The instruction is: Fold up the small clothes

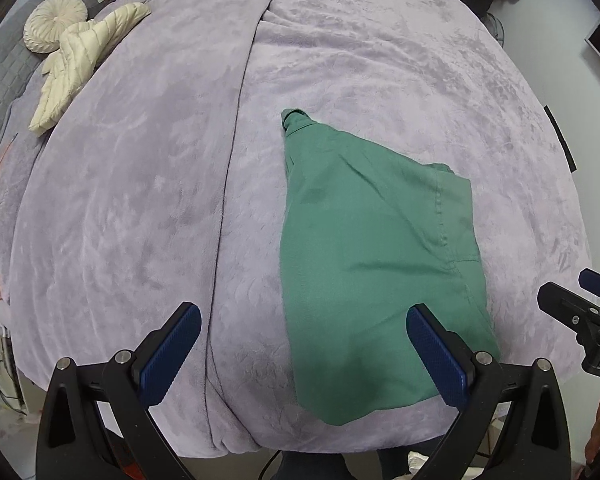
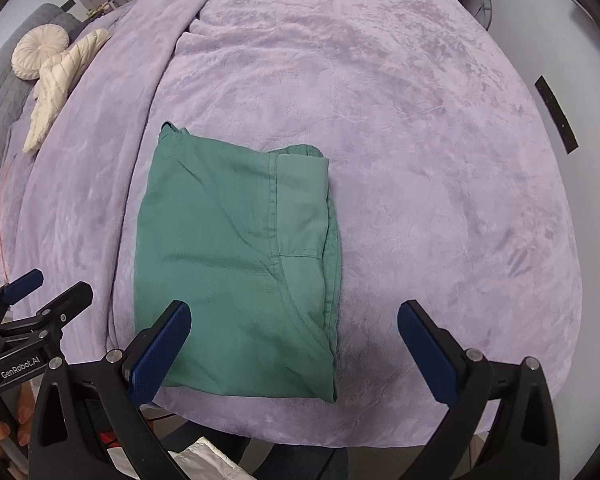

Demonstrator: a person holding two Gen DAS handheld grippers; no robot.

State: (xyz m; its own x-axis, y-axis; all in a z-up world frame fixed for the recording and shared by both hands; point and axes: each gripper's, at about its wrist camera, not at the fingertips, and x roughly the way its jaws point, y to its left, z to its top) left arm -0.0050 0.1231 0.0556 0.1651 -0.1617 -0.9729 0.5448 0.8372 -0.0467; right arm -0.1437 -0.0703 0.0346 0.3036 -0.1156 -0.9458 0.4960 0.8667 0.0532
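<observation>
Left wrist view. Left gripper (image 1: 304,354) held above the near edge of the lavender blanket (image 1: 140,200), fingers spread wide apart, nothing between them. Green garment (image 1: 364,264) lying folded on the blanket, right of centre, its near edge close to the blanket's front edge. Right-hand blue pad (image 1: 436,360) overlapping the garment's lower right part in the frame; contact not determinable. Narrow bunched end of the garment pointing away toward the far side. Long seam or fold in the blanket running from far to near, just left of the garment. Cream quilted garment (image 1: 76,72) and round pleated cushion (image 1: 54,24) at far left, touching each other, well apart from the green garment. Right gripper (image 1: 588,300) seen in part at the right edge, beside the garment; finger state not readable from here.

Right wrist view. Right gripper (image 2: 294,354) above the near edge of the blanket (image 2: 440,200), fingers wide apart, holding nothing. Green garment (image 2: 236,260) folded into a rough rectangle, flat, left of centre; stitched hem band along its right side. Left-hand blue pad (image 2: 160,348) overlapping the garment's lower left corner in the frame. Left gripper (image 2: 32,300) partly visible at lower left, fingertips separated. Cream garment (image 2: 56,84) and cushion (image 2: 40,54) at far left.
</observation>
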